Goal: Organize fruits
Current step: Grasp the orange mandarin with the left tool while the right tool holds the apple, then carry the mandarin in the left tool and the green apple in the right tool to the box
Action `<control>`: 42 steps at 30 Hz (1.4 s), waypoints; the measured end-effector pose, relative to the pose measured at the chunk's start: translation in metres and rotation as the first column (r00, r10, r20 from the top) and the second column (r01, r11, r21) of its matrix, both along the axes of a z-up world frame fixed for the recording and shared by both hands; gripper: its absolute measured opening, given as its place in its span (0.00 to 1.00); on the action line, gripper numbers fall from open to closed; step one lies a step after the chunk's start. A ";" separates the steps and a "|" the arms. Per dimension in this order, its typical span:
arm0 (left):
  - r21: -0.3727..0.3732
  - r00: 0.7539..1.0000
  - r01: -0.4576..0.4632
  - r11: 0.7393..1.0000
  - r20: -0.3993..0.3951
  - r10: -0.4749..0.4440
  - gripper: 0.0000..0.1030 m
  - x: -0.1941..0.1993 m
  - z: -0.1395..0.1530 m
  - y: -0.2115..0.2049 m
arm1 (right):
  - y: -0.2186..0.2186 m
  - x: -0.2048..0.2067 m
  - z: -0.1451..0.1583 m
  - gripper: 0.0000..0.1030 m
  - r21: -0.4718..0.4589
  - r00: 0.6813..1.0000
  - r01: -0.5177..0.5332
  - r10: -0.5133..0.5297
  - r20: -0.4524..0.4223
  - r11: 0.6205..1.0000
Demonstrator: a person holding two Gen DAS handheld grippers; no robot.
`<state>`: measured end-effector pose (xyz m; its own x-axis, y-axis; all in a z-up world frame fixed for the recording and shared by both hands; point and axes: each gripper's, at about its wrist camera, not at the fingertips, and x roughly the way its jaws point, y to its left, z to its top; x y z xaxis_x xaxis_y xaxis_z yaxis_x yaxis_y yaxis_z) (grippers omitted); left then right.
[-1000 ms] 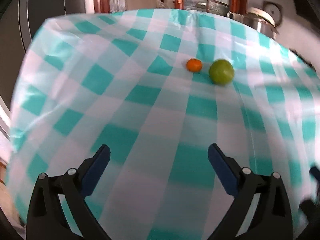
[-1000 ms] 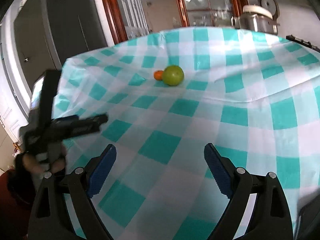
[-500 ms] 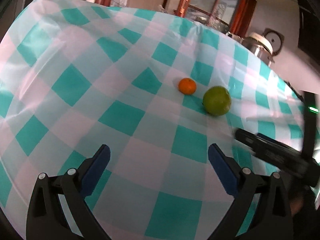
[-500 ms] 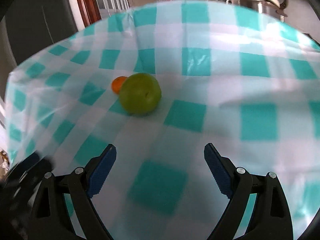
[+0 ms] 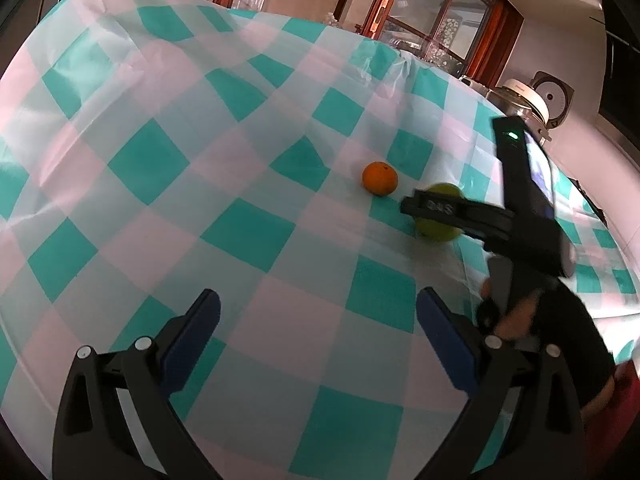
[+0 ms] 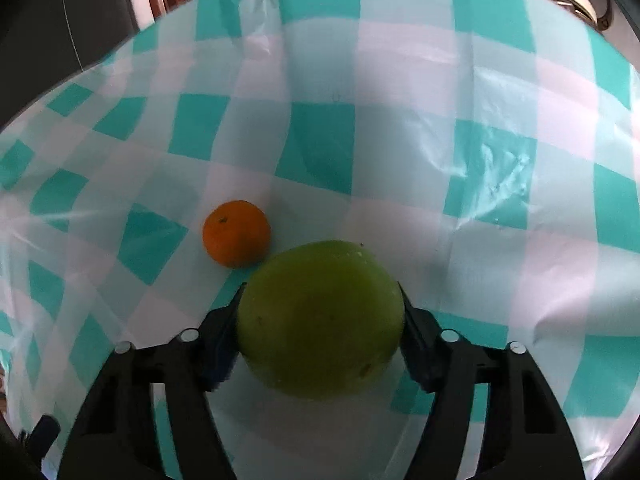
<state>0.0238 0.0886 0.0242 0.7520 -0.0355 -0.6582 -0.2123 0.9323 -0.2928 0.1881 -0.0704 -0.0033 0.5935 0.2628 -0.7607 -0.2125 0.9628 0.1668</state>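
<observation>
A large green fruit (image 6: 320, 320) sits between the fingers of my right gripper (image 6: 320, 320), which are closed against its two sides. It also shows in the left wrist view (image 5: 438, 232), partly behind the right gripper's finger (image 5: 448, 210). A small orange (image 6: 236, 233) lies on the tablecloth just left of and beyond it, also in the left wrist view (image 5: 380, 178). My left gripper (image 5: 318, 312) is open and empty over the cloth, nearer than both fruits.
The table (image 5: 160, 160) is covered with a teal and white checked plastic cloth. A rice cooker (image 5: 528, 100) stands beyond the far right edge. Wooden-framed glass doors (image 5: 420, 8) are behind the table.
My right gripper moved forward to the green fruit and closed on it. The left gripper drifted a little, bringing the right gripper into its view.
</observation>
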 end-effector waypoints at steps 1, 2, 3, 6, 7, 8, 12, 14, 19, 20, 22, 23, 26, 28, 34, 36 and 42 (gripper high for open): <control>0.000 1.000 -0.001 1.000 -0.001 0.001 0.96 0.000 0.000 0.000 | -0.014 -0.014 0.003 0.63 0.049 1.000 0.014 -0.015 0.015 0.999; 0.000 1.000 -0.002 1.000 -0.003 0.002 0.96 0.000 0.000 0.000 | -0.022 -0.023 0.005 0.63 0.073 0.999 0.030 -0.032 0.024 0.997; 0.001 1.000 -0.001 1.000 -0.007 0.001 0.96 0.000 -0.001 0.000 | -0.037 -0.039 0.007 0.63 0.095 0.997 0.066 -0.069 0.038 0.993; 0.011 1.000 0.023 1.000 -0.019 -0.023 0.96 0.002 -0.001 -0.005 | -0.079 -0.078 0.006 0.63 0.146 0.986 0.158 -0.165 0.039 0.977; 0.016 0.999 0.038 0.999 -0.024 -0.038 0.96 0.003 -0.002 -0.007 | -0.091 -0.088 0.006 0.63 0.161 0.980 0.187 -0.195 0.040 0.969; 0.025 0.997 0.066 0.998 -0.033 -0.065 0.96 0.005 -0.002 -0.011 | -0.105 -0.099 0.006 0.63 0.177 0.971 0.224 -0.235 0.042 0.958; 0.064 0.989 0.113 0.991 -0.101 -0.107 0.96 0.016 -0.007 -0.023 | -0.141 -0.121 0.002 0.64 0.256 0.937 0.327 -0.348 0.041 0.910; 0.064 0.981 0.144 0.987 -0.142 -0.134 0.96 0.026 -0.012 -0.028 | -0.145 -0.117 0.000 0.64 0.281 0.931 0.340 -0.362 0.031 0.898; 0.097 0.980 0.131 0.987 -0.163 -0.114 0.96 0.091 -0.013 -0.037 | -0.145 -0.110 0.003 0.64 0.328 0.925 0.350 -0.379 0.029 0.877; 0.093 0.979 0.127 0.988 -0.172 -0.110 0.96 0.105 -0.013 -0.038 | -0.145 -0.109 0.003 0.64 0.332 0.926 0.346 -0.377 0.032 0.878; 0.085 0.977 0.103 0.991 -0.194 -0.085 0.96 0.138 -0.015 -0.039 | -0.142 -0.107 0.003 0.64 0.336 0.929 0.337 -0.368 0.031 0.880; 0.090 0.976 0.094 0.992 -0.205 -0.074 0.96 0.155 -0.017 -0.039 | -0.142 -0.107 0.003 0.64 0.337 0.930 0.335 -0.366 0.031 0.880; 0.124 0.973 0.082 0.989 -0.223 -0.053 0.95 0.191 -0.018 -0.042 | -0.140 -0.106 0.004 0.64 0.337 0.931 0.333 -0.364 0.032 0.881; 0.159 0.971 0.090 0.983 -0.232 -0.052 0.91 0.209 -0.020 -0.046 | -0.139 -0.104 0.003 0.64 0.336 0.932 0.331 -0.361 0.030 0.882; 0.276 0.971 0.167 0.947 -0.213 -0.109 0.41 0.216 -0.019 -0.068 | -0.140 -0.103 0.001 0.64 0.344 0.933 0.328 -0.359 0.030 0.880; 0.262 0.973 0.171 0.950 -0.198 -0.121 0.40 0.204 -0.018 -0.069 | -0.141 -0.104 0.001 0.64 0.348 0.932 0.329 -0.362 0.032 0.878; 0.193 0.988 0.153 0.969 -0.040 -0.148 0.40 0.086 0.006 -0.062 | -0.141 -0.105 0.001 0.64 0.350 0.932 0.326 -0.360 0.036 0.878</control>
<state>0.1098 0.0271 0.0301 0.7309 -0.0161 -0.6823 -0.0704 0.9926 -0.0989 0.0834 -0.2113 -0.0021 0.7589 0.2561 -0.5988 0.0894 0.8697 0.4854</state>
